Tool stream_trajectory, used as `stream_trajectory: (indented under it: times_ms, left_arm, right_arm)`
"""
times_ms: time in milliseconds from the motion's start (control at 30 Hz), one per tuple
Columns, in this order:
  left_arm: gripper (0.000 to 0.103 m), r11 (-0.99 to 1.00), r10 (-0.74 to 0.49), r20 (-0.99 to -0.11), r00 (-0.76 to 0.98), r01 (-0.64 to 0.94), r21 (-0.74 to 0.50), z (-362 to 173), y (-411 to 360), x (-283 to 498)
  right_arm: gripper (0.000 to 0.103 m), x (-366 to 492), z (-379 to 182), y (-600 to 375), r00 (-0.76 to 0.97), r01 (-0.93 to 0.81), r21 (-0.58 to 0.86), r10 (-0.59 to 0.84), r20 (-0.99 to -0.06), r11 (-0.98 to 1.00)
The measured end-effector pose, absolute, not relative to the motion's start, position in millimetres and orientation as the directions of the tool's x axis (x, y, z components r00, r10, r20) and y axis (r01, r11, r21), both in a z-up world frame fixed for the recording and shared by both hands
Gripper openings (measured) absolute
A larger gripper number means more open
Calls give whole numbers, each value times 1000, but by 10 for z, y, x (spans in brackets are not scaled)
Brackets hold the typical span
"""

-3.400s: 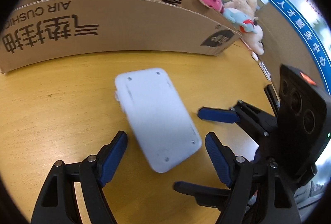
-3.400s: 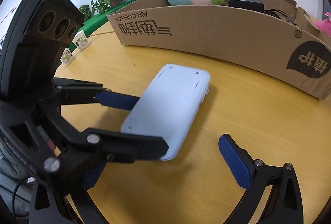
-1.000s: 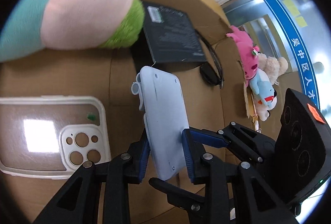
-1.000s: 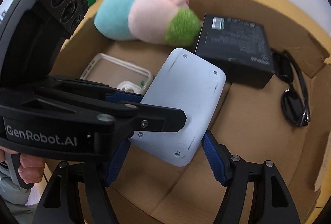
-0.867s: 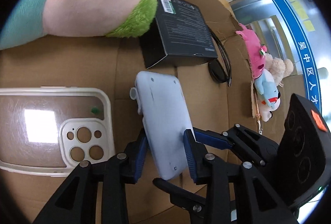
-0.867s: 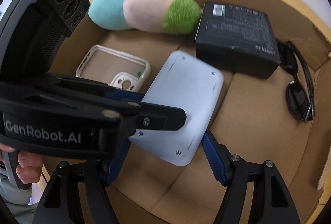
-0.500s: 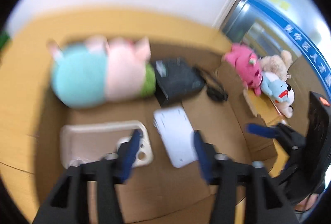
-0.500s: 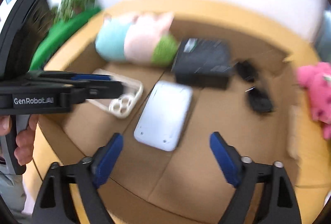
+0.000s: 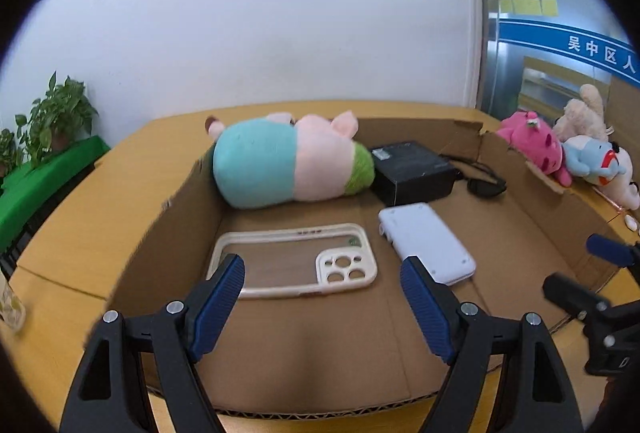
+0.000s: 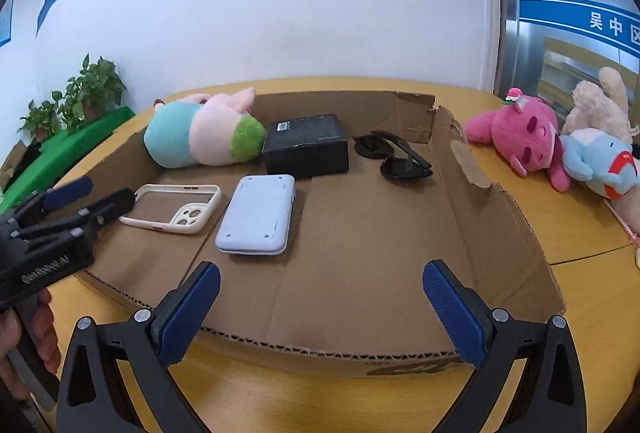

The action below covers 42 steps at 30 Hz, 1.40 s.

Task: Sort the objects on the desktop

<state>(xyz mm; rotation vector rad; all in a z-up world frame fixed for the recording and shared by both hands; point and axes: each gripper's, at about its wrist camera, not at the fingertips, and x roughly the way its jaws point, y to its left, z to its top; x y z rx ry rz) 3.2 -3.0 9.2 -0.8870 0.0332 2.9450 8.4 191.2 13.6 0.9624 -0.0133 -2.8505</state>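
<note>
pale blue device (image 10: 258,215): flat, back up, four screws, on cardboard box (image 10: 496,229) floor, touching black box (image 10: 306,143) at its 12 o'clock, phone case (image 10: 176,207) beside at 9 | bare cardboard from 3 to 6 o'clock | left gripper (image 9: 322,303) released, empty | right gripper (image 10: 320,307) released, empty, over near wall

A pale blue rounded device (image 10: 258,215) lies flat, screw-holed back up, on the floor of the open cardboard box (image 10: 500,229), ahead of the right gripper (image 10: 320,307) and slightly toward its left finger, held by neither tool. Beside it on that side lies a cream phone case (image 10: 176,207). Beyond it sit a black box (image 10: 306,145), black sunglasses (image 10: 394,157) and a teal-pink plush (image 10: 200,135), all farther from the fingertips.
</note>
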Motion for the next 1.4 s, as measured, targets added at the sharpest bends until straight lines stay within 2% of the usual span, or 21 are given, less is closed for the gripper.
stream_trajectory:
  times_ms: [67, 233, 367, 833, 1100, 1400]
  left_arm:
    - [81, -998, 38, -559, -828, -56, 14, 10, -26, 41]
    - [82, -998, 42, -495, -868, -58, 18, -30, -22, 180]
    - [85, -998, 40, -507, -861, -57, 18, -53, -29, 165]
    - [88, -998, 36, -509, -860, -56, 23, -74, -41, 156]
    - [101, -999, 19, -547, -837, -38, 23, -112, -70, 27]
    - [101, -999, 20, -545, -838, -39, 25, -112, -77, 34]
  right_arm:
    - [103, 124, 123, 1943, -807, 115, 42, -118, -578, -992]
    - [103, 145, 53, 1971, -839, 126, 44, -130, -529, -991]
    - [103, 213, 37, 1954, -860, 120, 35, -122, -495, -992]
    - [103, 211, 35, 1946, -859, 122, 35, -123, -497, -992]
    - [103, 217, 38, 1939, -858, 121, 33, -121, -499, -992]
    - [103, 207, 33, 1949, -856, 125, 31, -123, -502, -992]
